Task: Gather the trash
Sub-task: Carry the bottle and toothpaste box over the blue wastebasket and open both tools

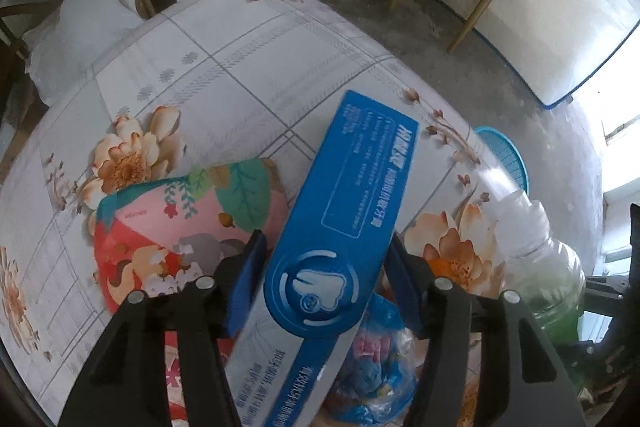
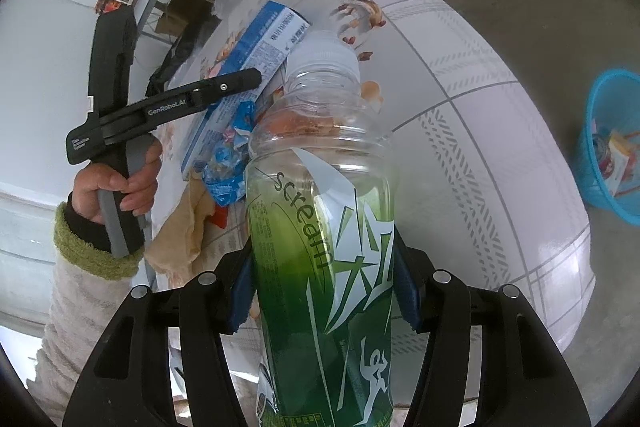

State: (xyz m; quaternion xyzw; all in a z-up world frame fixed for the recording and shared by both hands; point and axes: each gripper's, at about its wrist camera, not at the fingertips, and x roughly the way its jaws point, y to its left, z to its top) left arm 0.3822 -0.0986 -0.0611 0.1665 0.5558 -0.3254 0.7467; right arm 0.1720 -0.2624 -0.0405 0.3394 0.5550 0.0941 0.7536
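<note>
Flowered tablecloth [image 1: 240, 67] below me: my left gripper [image 1: 326, 263] straddles the blue box [image 1: 352, 195], jaws parted, no earlier view. My right gripper [image 2: 322, 291] clamps the green bottle [image 2: 320, 227]; blue basket [image 2: 600, 147] on the floor.

Long blue cardboard toothpaste box [image 1: 352, 211] lying flat on the floral surface [image 1: 240, 67] over a crumpled blue plastic wrapper [image 1: 376, 367], beside a pink illustrated carton [image 1: 180, 227]; clear green-labelled plastic bottle [image 2: 324, 227], capped, tilted upright.
</note>
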